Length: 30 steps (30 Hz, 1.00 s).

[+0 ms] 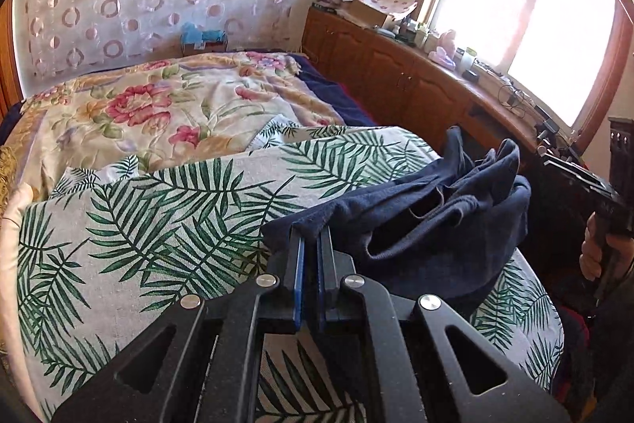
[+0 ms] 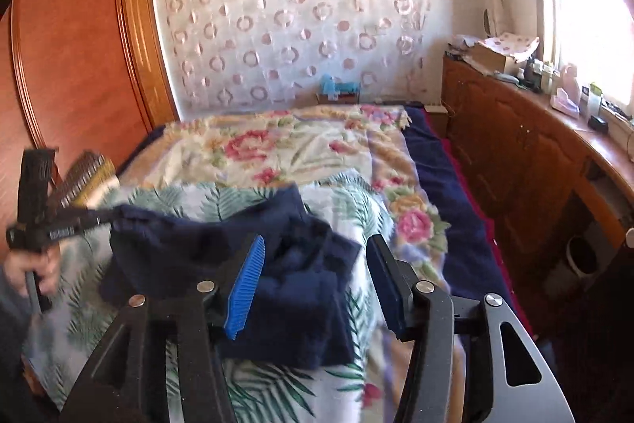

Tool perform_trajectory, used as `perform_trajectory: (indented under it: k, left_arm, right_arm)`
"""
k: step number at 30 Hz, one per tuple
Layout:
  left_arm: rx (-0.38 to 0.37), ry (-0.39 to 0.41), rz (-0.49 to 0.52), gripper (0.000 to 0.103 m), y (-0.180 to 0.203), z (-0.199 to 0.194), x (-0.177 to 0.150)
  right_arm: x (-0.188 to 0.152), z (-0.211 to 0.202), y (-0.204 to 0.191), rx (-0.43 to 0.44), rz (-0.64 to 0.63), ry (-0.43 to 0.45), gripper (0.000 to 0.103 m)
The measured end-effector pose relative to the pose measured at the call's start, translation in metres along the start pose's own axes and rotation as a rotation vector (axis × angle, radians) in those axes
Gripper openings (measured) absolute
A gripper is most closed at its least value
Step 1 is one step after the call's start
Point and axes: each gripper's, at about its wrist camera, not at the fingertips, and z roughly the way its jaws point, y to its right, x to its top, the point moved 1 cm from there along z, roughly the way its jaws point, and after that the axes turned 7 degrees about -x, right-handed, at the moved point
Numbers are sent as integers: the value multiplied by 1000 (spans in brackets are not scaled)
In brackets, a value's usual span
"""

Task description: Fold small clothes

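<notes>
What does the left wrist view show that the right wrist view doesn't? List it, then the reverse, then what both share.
Left wrist only: the left gripper up close, shut on the navy garment, and the window pane.
Right wrist only: the right gripper open over the garment, and the wardrobe.
Both: garment, leaf cloth, floral blanket, cabinet.

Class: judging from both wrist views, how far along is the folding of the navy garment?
Done: the navy garment lies bunched on the palm-leaf cloth, no neat fold yet. In hand: the left gripper pinches one edge; the right gripper is open, holding nothing. Left: flattening, folding.
</notes>
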Motion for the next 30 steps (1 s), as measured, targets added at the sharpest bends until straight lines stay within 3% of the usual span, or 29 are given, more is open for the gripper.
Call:
perform_trajectory:
  k: [12, 13, 16, 17, 18, 21, 26, 30]
  left_arm:
    - [15, -28, 3, 7, -6, 15, -1]
    - [17, -20, 7, 10, -6, 11, -1]
    - [60, 20, 29, 30, -5, -2, 1]
    - [51, 32, 30, 45, -5, -9, 1]
    - [43, 38, 29, 49, -6, -13, 1]
    - [38, 43, 38, 74, -5, -26, -1]
    - [38, 32, 33, 74, -5, -32, -10]
    - [51, -2, 47, 74, -4, -23, -14]
  right_arm:
    - [-37, -4, -34, 55, -20, -176, 55]
    - [-38, -3, -37, 56, -28, -184, 55]
    - [-38, 3, -42, 51, -50, -204, 53]
    - [-37, 2, -42, 48, -58, -202, 44]
    - [-36, 1, -46, 50, -70, -196, 27]
    - [-19, -6, -42, 39, -88, -139, 8]
    - [11, -19, -37, 34, -80, -10, 6]
    - [31, -7, -33, 31, -51, 35, 5]
